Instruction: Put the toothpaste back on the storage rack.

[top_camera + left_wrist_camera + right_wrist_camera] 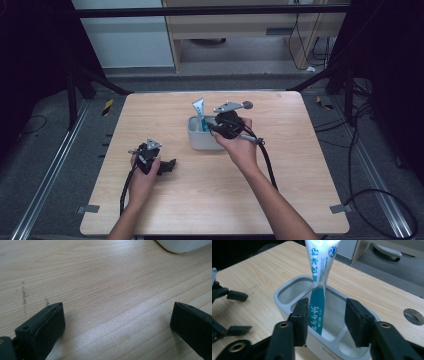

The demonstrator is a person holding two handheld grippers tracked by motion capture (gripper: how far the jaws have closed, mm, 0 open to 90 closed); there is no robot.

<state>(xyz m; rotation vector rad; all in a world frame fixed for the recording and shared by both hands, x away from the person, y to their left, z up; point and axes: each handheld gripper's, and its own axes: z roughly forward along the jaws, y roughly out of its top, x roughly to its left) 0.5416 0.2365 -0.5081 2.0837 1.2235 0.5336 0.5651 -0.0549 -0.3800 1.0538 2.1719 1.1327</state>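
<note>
toothpaste tube (pixel 319 287) stands tilted in the white holder (pixel 287 307) on the table (pixel 210 200) — right gripper (pixel 325 317) jaws apart around it, apparently releasing. left gripper (pixel 117 325) rests wide open, empty — idle.

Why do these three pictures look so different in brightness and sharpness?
High view: dark at the sides, light falls mainly on the table. Left gripper view: a pale glare band crosses the wood grain, and the near jaws look soft. Right gripper view: shine on top of the toothpaste tube in the holder, and the room behind is blurred.
</note>
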